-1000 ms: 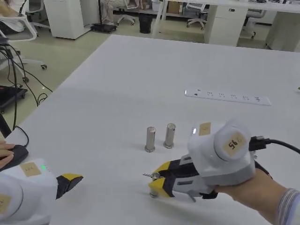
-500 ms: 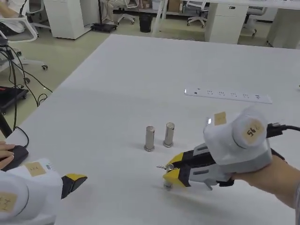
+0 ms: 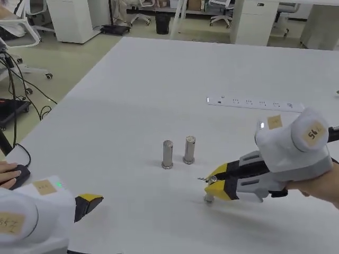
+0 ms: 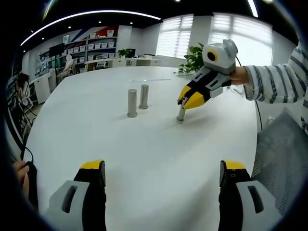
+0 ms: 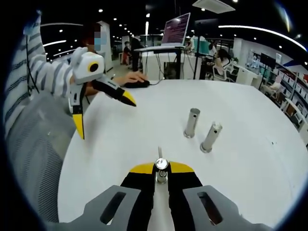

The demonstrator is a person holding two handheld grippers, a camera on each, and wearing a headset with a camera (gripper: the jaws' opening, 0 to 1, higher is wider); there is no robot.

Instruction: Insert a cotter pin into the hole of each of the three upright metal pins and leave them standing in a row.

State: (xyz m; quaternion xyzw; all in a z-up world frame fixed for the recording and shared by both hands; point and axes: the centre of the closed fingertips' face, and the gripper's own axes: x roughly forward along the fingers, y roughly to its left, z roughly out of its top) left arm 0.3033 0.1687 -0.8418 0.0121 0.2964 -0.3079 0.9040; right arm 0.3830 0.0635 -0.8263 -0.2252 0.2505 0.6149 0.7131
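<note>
Two bare metal pins stand upright side by side, the left pin [image 3: 168, 154] [image 4: 132, 103] [image 5: 211, 136] and the right pin [image 3: 189, 150] [image 4: 144, 96] [image 5: 191, 122]. My right gripper [image 3: 214, 186] [image 4: 191, 99] [image 5: 161, 169] is shut on the top of a third metal pin [image 3: 208, 199] [image 4: 181, 114], to the right of the pair and nearer me. This pin's foot is at the table surface. A thin cotter pin [image 3: 203, 179] [image 5: 160, 153] pokes out at its top. My left gripper [image 3: 89, 203] [image 4: 161, 185] [image 5: 103, 108] stands open and holds nothing at the near left.
A white power strip [image 3: 255, 104] lies farther back on the white table [image 3: 132, 95]. A hand rests on a mouse [image 3: 9, 174] at the table's left edge. Office chairs and desks stand on the floor beyond.
My right gripper has carried the third pin to the right, from in front of the pair to their right side. The two standing pins and my left gripper have stayed put.
</note>
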